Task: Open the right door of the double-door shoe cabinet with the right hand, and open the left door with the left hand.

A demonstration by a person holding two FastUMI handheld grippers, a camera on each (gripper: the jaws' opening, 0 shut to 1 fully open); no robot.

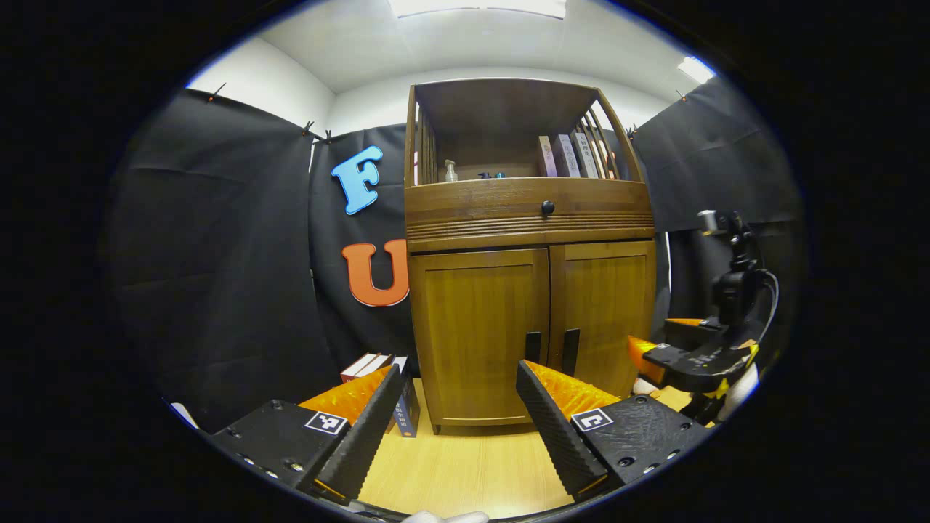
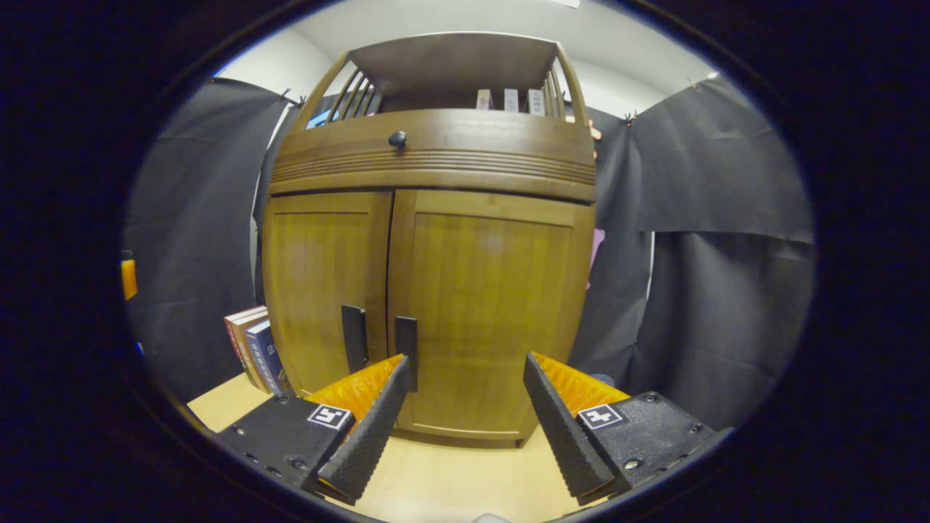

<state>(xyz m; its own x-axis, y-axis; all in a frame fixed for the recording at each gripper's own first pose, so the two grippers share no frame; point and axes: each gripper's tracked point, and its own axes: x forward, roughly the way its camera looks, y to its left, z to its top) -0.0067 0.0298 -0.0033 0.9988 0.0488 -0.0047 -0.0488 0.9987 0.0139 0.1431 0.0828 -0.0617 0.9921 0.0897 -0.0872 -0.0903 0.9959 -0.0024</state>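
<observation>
A brown wooden shoe cabinet (image 1: 530, 290) stands on a light wooden floor, both doors closed. The left door (image 1: 479, 327) and right door (image 1: 607, 312) each carry a dark vertical handle near the middle seam: left handle (image 1: 532, 347), right handle (image 1: 570, 351). My left gripper (image 1: 458, 385) is open, some way in front of the left door and touching nothing. In the right gripper view the right door (image 2: 487, 312) and its handle (image 2: 405, 341) are close. My right gripper (image 2: 468, 374) is open just short of that door, its left finger near the handle. The right gripper (image 1: 697, 356) also shows at the right of the left gripper view.
Above the doors sit a drawer with a round black knob (image 1: 547, 208) and an open shelf holding books (image 1: 570, 156) and a small bottle (image 1: 451, 171). Several books (image 1: 381, 378) lean against the cabinet's left side on the floor. Black cloth walls surround the booth.
</observation>
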